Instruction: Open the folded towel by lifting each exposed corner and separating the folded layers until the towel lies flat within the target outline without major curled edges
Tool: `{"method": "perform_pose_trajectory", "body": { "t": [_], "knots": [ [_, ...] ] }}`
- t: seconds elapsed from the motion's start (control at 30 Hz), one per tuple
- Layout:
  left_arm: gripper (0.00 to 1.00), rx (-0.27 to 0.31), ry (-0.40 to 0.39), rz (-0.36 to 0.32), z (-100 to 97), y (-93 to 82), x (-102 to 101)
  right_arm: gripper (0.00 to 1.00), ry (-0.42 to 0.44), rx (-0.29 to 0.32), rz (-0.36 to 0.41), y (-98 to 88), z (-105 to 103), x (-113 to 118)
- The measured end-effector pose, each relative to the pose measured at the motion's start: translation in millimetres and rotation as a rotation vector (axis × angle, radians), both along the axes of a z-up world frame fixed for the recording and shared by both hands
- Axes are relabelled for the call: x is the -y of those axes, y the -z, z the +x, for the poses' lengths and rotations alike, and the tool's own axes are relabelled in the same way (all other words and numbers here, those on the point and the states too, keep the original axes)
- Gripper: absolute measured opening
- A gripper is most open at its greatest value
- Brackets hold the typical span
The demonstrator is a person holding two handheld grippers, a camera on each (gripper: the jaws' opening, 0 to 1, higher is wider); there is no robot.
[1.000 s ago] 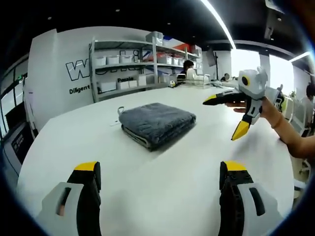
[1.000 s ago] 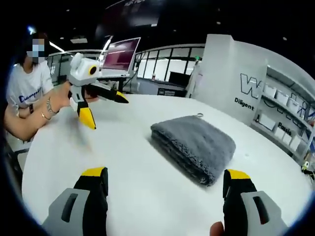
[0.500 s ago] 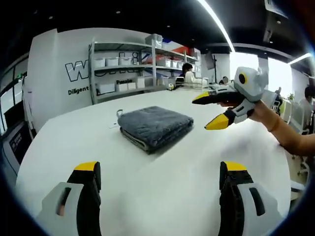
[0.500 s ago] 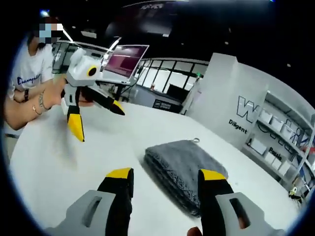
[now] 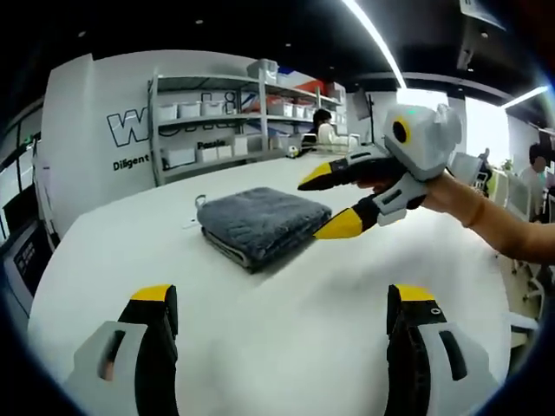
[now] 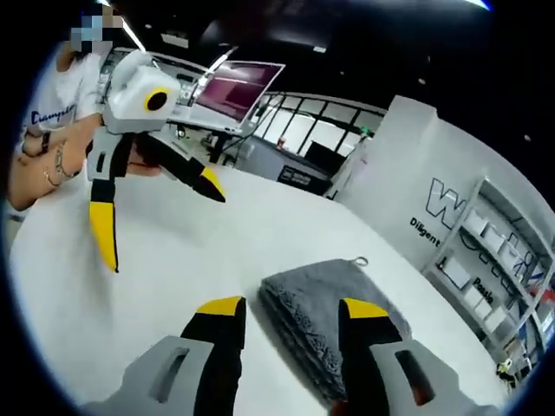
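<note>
A folded grey towel (image 5: pixel 256 221) lies on the round white table (image 5: pixel 269 329), a small loop at its far corner. In the left gripper view my left gripper (image 5: pixel 284 299) stands open and low over the table, short of the towel. My right gripper (image 5: pixel 328 201) comes in from the right, held by a hand, with its yellow-tipped jaws apart at the towel's right corner. In the right gripper view the right gripper (image 6: pixel 293 310) is open with a narrow gap, and the towel's (image 6: pixel 325 282) near corner lies between the jaws. The left gripper (image 6: pixel 158 215) hangs open at the left.
A metal shelf (image 5: pixel 217 130) with white boxes stands behind the table beside a lettered white wall (image 5: pixel 95 139). A person in a white shirt (image 6: pixel 52 121) sits at the table's far side near an open laptop (image 6: pixel 230 91). Bare table surrounds the towel.
My right gripper has moved in to the towel's corner and its jaws have narrowed from wide apart. The left gripper has stayed where it was, still open.
</note>
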State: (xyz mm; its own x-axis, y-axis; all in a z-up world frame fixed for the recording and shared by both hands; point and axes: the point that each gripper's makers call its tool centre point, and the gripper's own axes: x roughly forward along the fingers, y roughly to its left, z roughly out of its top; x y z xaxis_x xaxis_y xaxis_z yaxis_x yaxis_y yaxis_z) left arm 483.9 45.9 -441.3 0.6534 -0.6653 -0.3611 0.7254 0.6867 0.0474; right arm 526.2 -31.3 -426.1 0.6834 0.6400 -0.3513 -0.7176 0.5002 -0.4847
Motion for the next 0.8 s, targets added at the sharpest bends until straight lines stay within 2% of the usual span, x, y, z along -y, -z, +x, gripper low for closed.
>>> {"method": "perform_pose_trajectory", "body": {
  "t": [0.13,0.2,0.27,0.4,0.43,0.57,0.63,0.7,0.8],
  "knots": [
    [0.99,0.001,0.008,0.010,-0.6,1.5,1.6,0.40,-0.039,-0.013,-0.023,5.6,0.9,-20.6],
    [0.99,-0.004,0.009,0.008,1.0,2.8,3.0,0.37,-0.035,0.029,-0.117,11.3,9.8,-23.9],
    [0.99,-0.015,0.018,0.011,0.5,5.9,4.9,0.34,-0.030,0.047,-0.176,17.9,15.0,-28.2],
    [0.99,-0.023,0.018,0.009,-1.9,8.6,4.7,0.30,-0.056,0.051,-0.245,30.2,16.3,-38.9],
    [0.99,-0.027,0.015,0.004,-3.0,9.4,4.3,0.29,-0.052,0.054,-0.240,30.7,17.6,-40.3],
    [0.99,-0.033,0.009,-0.008,-6.1,10.5,2.9,0.20,-0.043,0.090,-0.290,37.2,23.0,-43.3],
    [0.99,-0.031,0.009,-0.015,-7.9,10.1,3.0,0.19,-0.022,0.097,-0.368,45.3,26.4,-36.4],
    [0.99,-0.031,0.012,-0.019,-9.7,9.8,3.4,0.17,0.004,0.100,-0.375,48.5,30.4,-33.2],
    [0.98,-0.025,0.011,-0.014,-10.8,9.9,3.6,0.06,-0.002,0.126,-0.344,44.5,31.5,-33.3]
  ]
}}
